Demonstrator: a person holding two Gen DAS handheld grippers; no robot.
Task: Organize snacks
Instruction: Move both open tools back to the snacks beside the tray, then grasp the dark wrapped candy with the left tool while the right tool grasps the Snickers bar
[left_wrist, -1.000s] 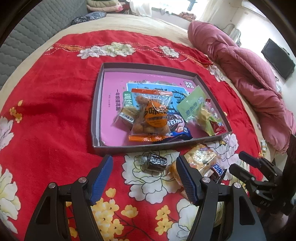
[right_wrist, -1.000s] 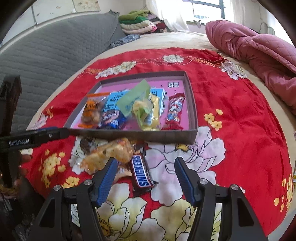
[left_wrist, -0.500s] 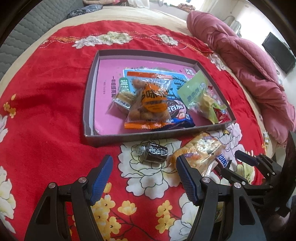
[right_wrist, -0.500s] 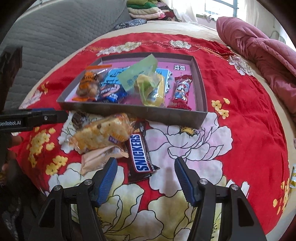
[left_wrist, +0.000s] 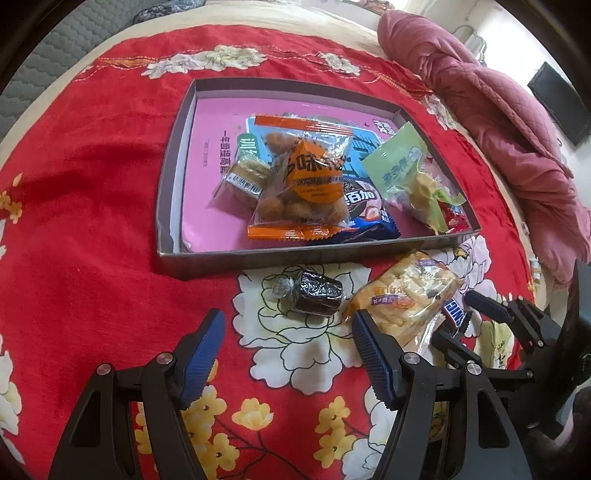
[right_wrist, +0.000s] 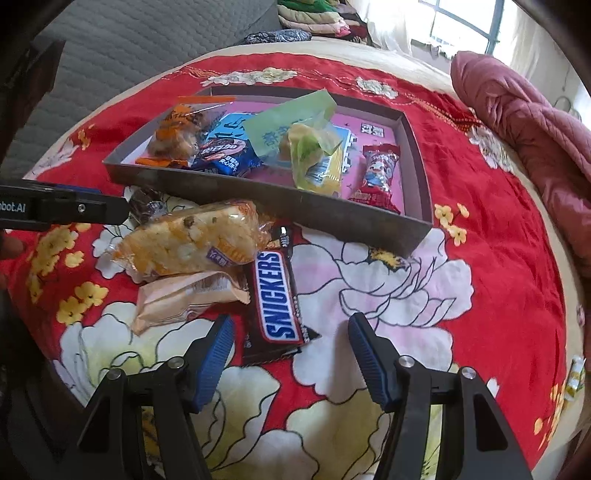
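Note:
A grey tray with a pink floor lies on the red flowered bedspread and holds several snack packs. In front of it lie a dark wrapped sweet, a clear-wrapped cake, a beige pack and a Snickers bar. My left gripper is open just short of the dark sweet, nothing between its fingers. My right gripper is open too, its fingers on either side of the Snickers bar's near end without touching it.
A crumpled pink quilt lies along the right side of the bed. A grey padded headboard stands at the far left. Folded clothes are stacked at the back. The bed edge runs close on the right.
Both grippers have sunk toward the bedspread and tilted further down. The loose snacks now sit closer to the fingers, and the Snickers bar's end has come between the right fingers. Jaw widths are unchanged.

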